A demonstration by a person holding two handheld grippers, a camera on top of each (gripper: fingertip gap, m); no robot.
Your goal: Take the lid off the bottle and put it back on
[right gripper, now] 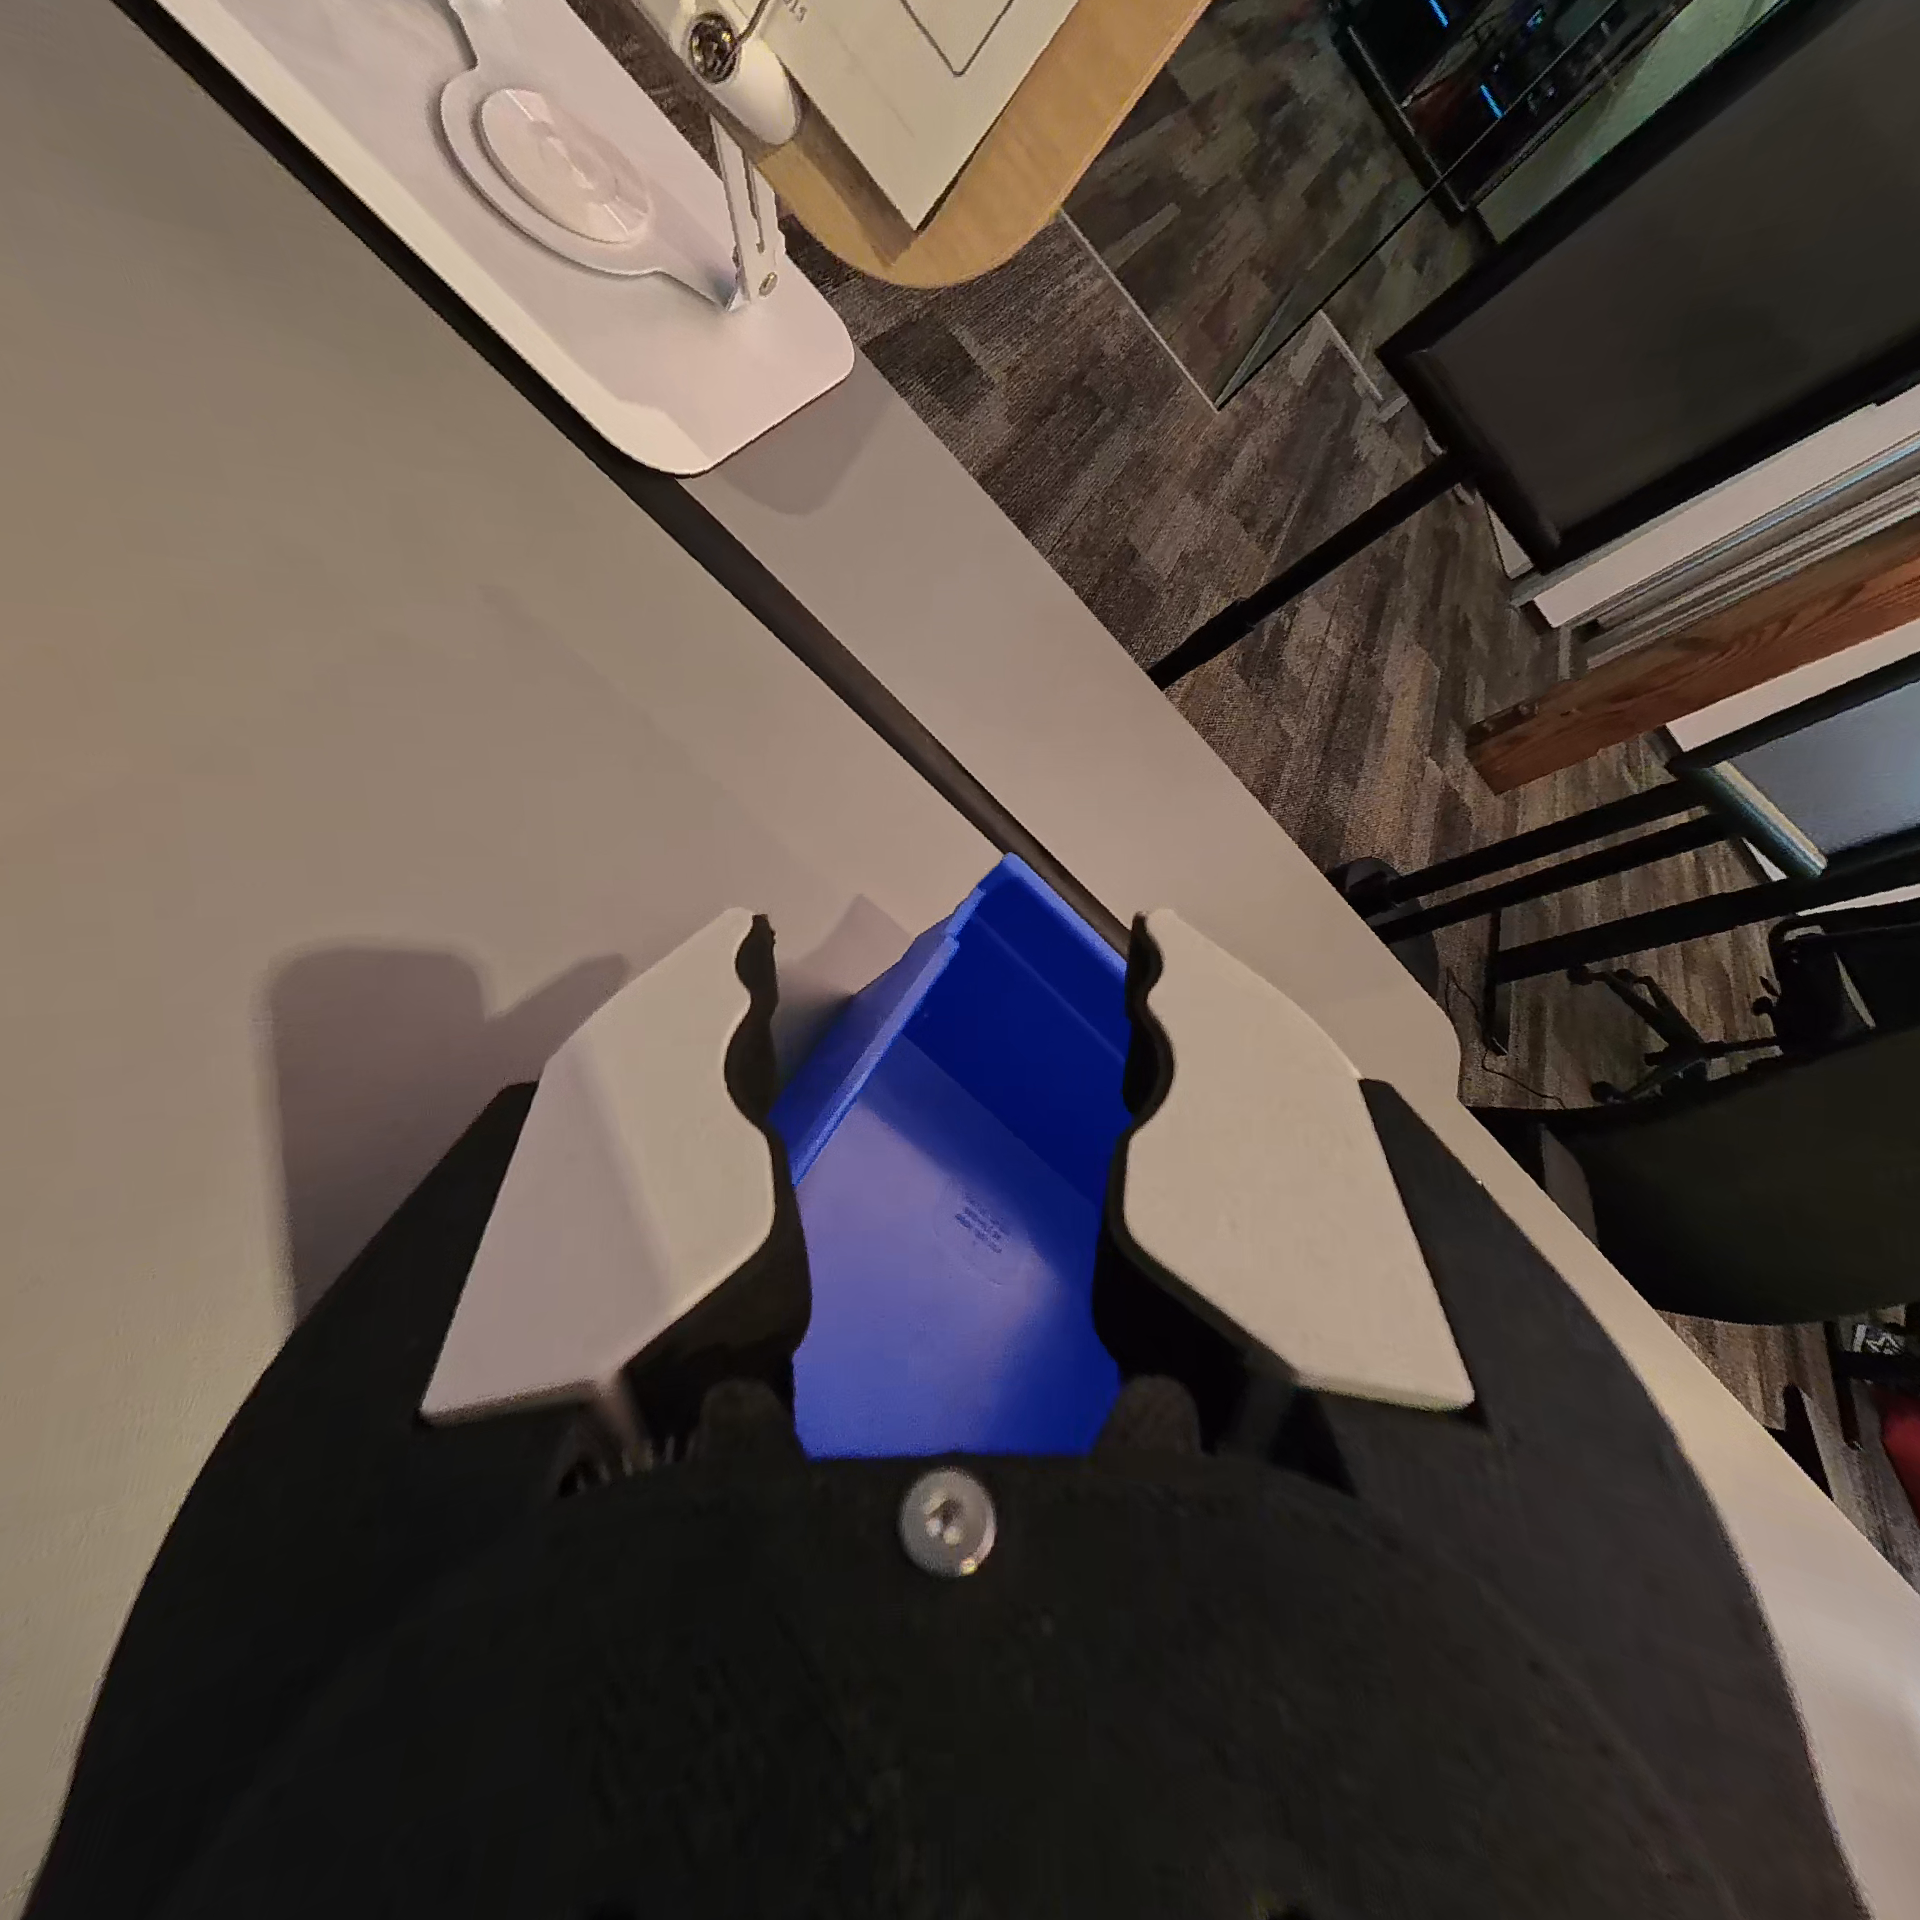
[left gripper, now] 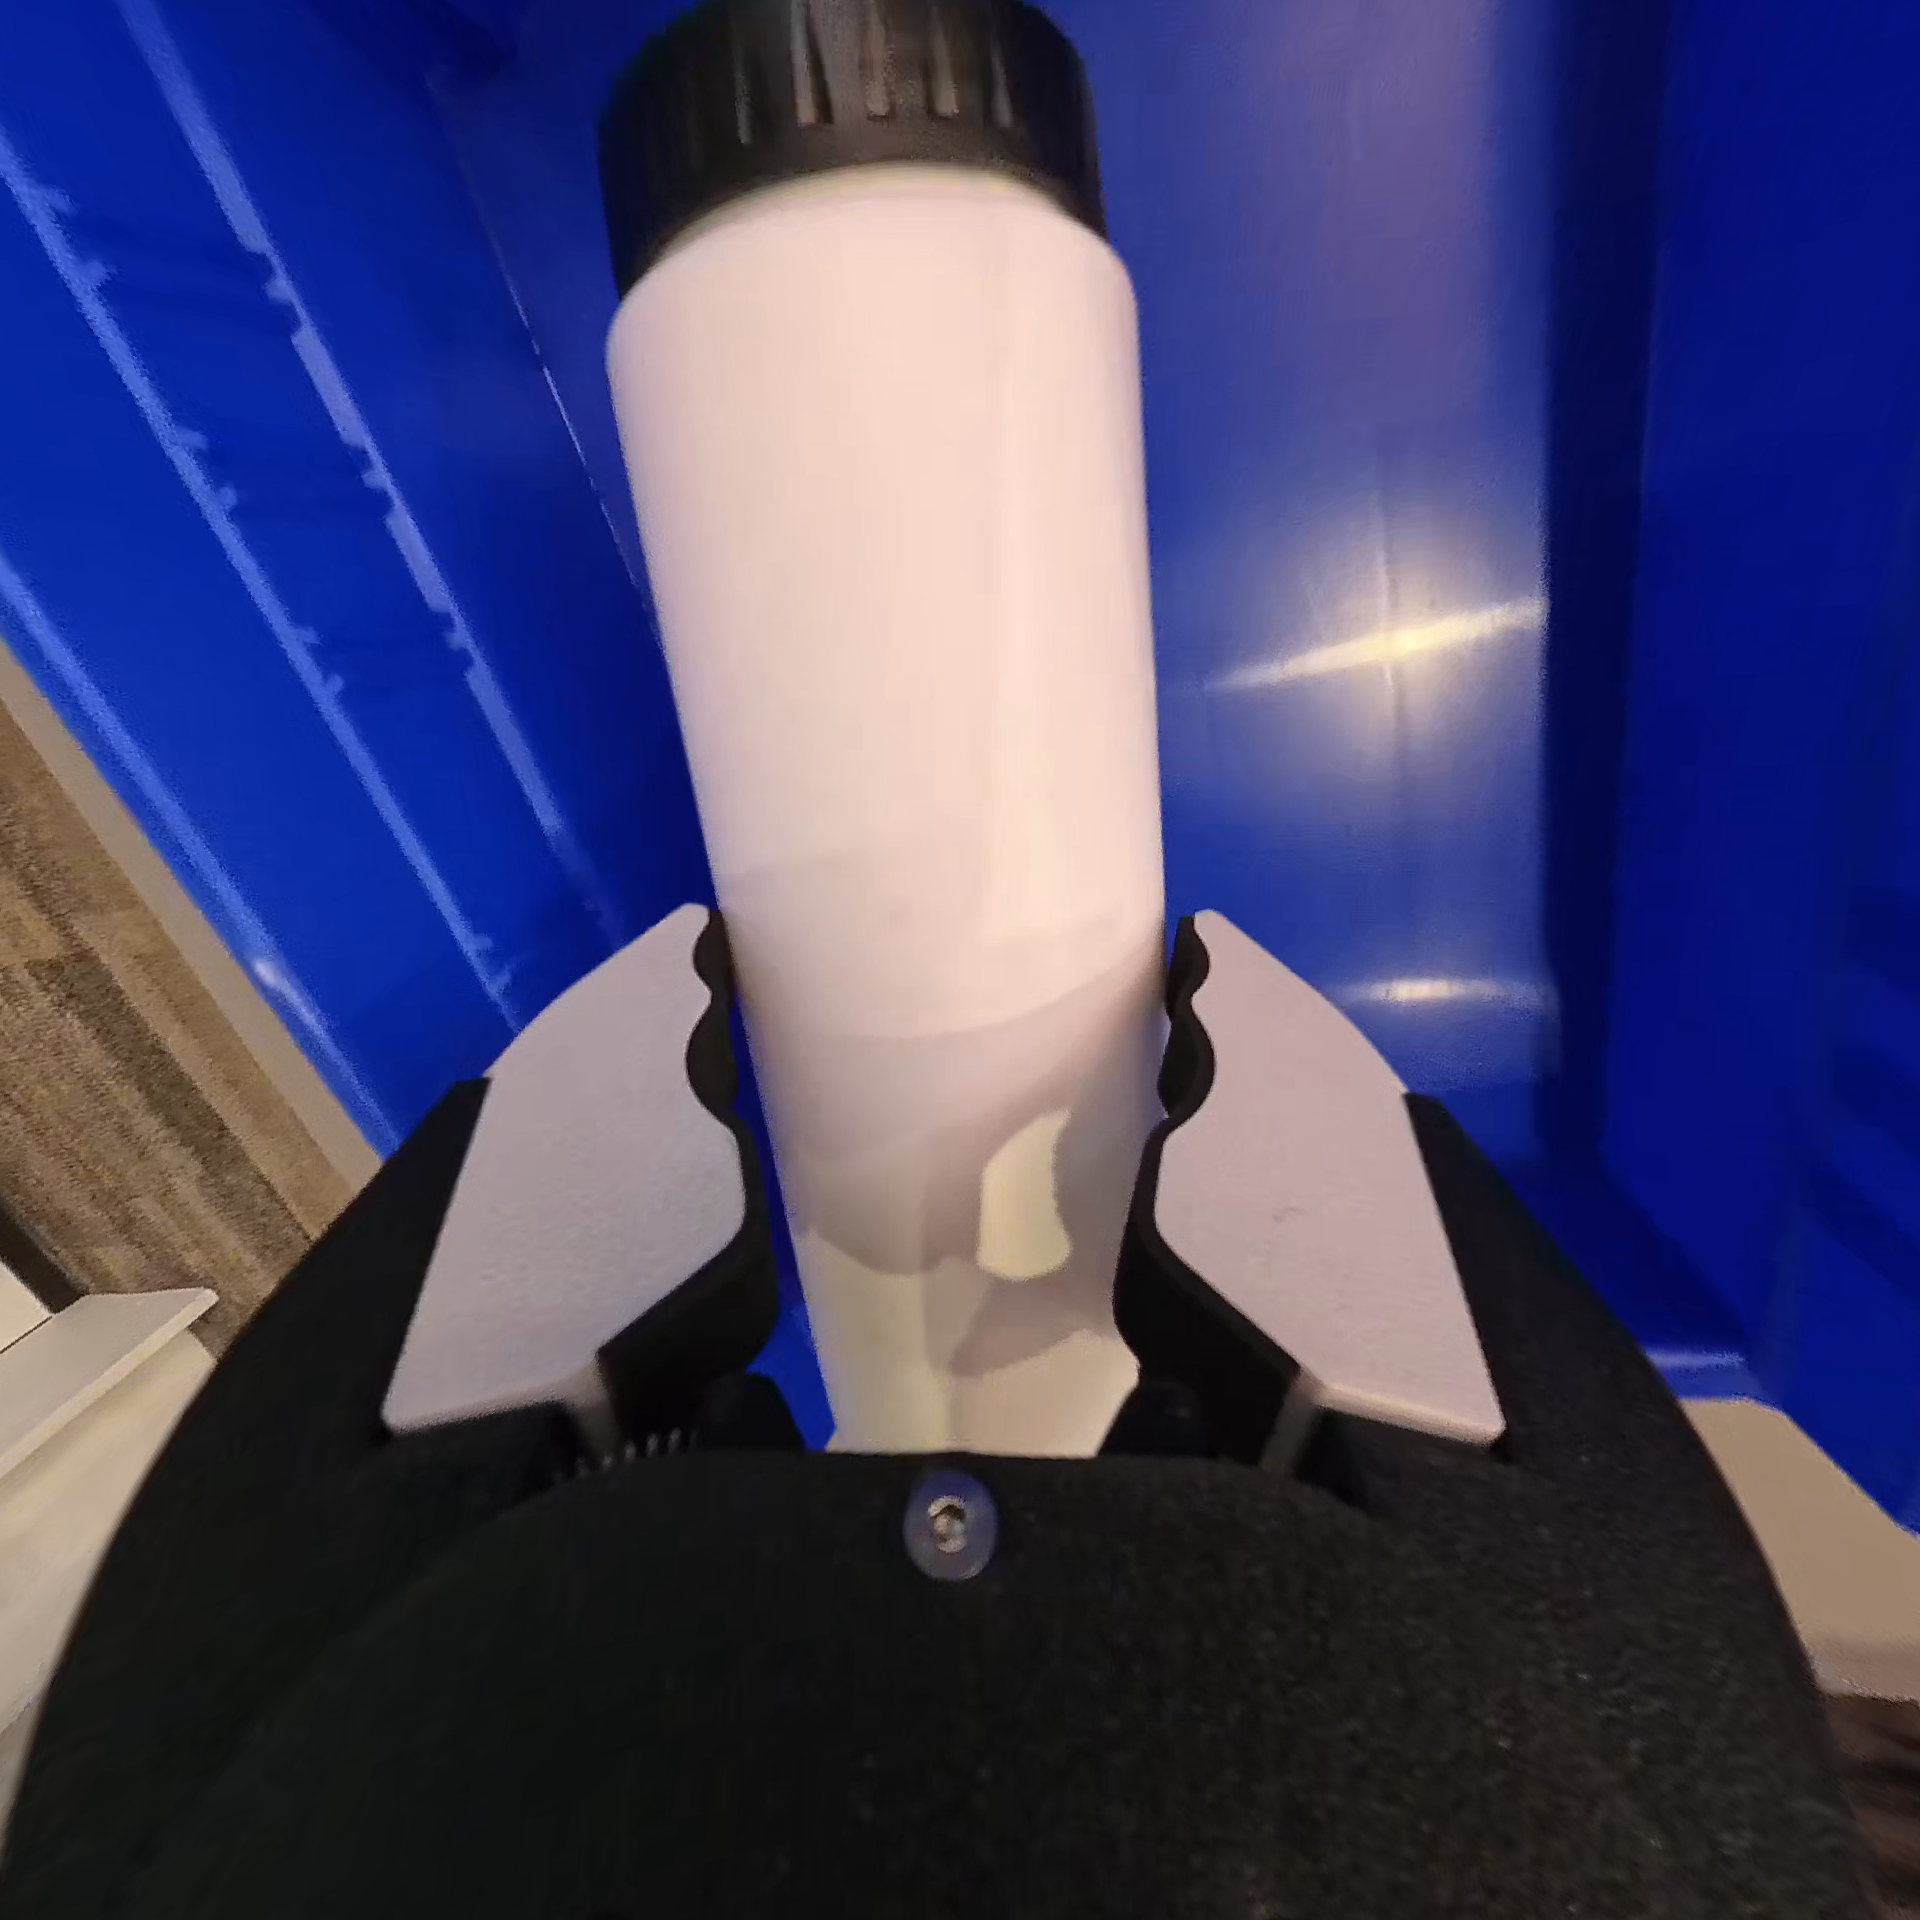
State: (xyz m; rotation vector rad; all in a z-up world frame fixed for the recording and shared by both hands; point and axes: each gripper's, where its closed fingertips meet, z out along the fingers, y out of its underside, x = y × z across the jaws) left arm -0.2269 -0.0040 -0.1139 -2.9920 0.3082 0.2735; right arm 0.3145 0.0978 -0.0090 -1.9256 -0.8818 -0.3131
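Note:
A white bottle (left gripper: 883, 644) with a ribbed black lid (left gripper: 852, 114) fills the left wrist view, and the lid sits on the bottle's far end. My left gripper (left gripper: 948, 935) is shut on the bottle's lower part, with both black pads against its sides. The bottle points away from the camera over the inside of a blue bin (left gripper: 1455, 520). My right gripper (right gripper: 948, 935) is open and empty above the blue bin (right gripper: 966, 1195), which shows between its fingers. The bottle and lid do not show in the right wrist view.
The bin stands on a grey-white table (right gripper: 364, 727). A white stand with a round base (right gripper: 582, 208) sits at the table's far end. Past the table edge are patterned carpet (right gripper: 1247, 416), black chairs and table legs (right gripper: 1714, 1143).

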